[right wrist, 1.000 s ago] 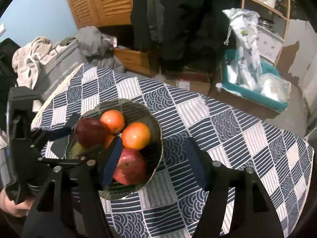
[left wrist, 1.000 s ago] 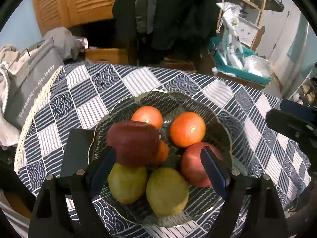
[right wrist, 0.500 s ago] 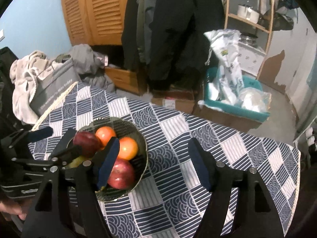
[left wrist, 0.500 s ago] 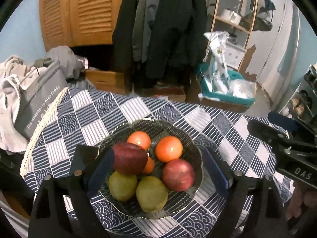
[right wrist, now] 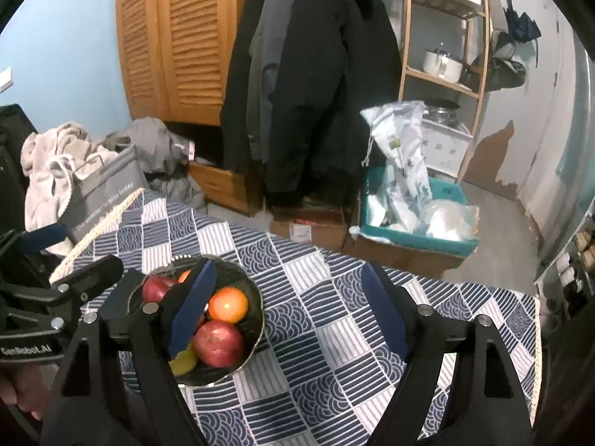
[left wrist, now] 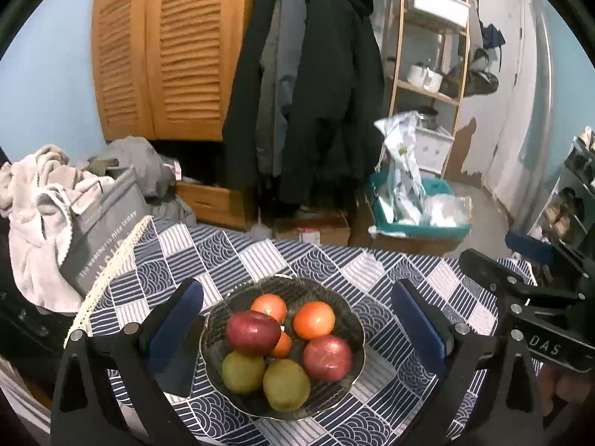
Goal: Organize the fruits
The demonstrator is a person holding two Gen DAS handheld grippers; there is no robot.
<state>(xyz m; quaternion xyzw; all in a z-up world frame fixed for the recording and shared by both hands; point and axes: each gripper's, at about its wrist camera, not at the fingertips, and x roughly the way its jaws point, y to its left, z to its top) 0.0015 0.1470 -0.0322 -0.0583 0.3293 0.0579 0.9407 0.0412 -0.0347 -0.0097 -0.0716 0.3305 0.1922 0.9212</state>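
**Both tools lifted clear of the bowl, fruit all inside**

Since the earlier frames both tools have risen and drawn back from the bowl (left wrist: 282,349); more of the room shows and the bowl looks smaller. Jaws of both have just been opening. Left tool (left wrist: 297,329): jaws wide, nothing gripped, the bowl seen below between its blue pads, not touched. Right tool (right wrist: 286,310): jaws wide, empty, over bare tablecloth to the right of the bowl.

Bowl sits on the surface (left wrist: 372,271), which carries a blue-and-white patterned cloth. Contents: dark red apple (left wrist: 253,332) on top at left, second red apple (left wrist: 327,357) at right, two oranges (left wrist: 313,319) at the far side, a third partly hidden in the middle, two green fruits (left wrist: 286,384) at the near edge. Grey bag (left wrist: 104,238) with laundry stands left of the surface.
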